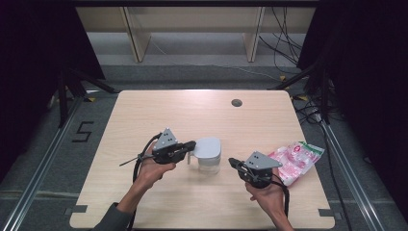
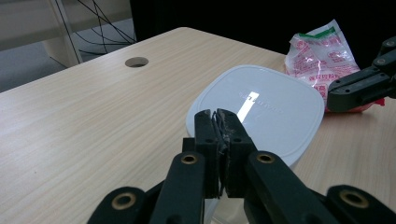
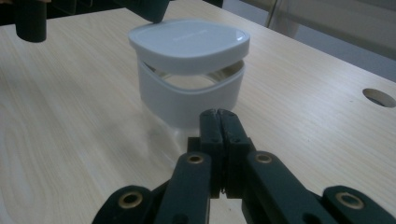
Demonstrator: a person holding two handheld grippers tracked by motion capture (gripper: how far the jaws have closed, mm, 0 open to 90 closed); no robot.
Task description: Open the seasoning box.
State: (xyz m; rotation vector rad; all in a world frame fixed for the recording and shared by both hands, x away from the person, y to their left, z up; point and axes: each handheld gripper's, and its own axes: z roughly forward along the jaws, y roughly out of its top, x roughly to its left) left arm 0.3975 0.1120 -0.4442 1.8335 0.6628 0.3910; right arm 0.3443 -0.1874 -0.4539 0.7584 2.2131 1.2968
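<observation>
A white tub (image 1: pixel 210 164) stands near the middle of the wooden table (image 1: pixel 144 110). Its white lid (image 3: pixel 187 39) sits raised off the rim, with a gap showing under its near side in the right gripper view. My left gripper (image 1: pixel 191 145) is shut on the lid's left edge, and in the left gripper view its tips (image 2: pixel 219 116) rest at the lid (image 2: pixel 266 105). My right gripper (image 1: pixel 232 162) is shut and holds nothing. It stays just right of the tub (image 3: pixel 187 100), a little short of touching it.
A pink and white plastic bag (image 1: pixel 296 161) lies at the table's right edge, behind the right hand. A round cable hole (image 1: pixel 236 102) sits near the far edge. Cables and stands surround the table on the floor.
</observation>
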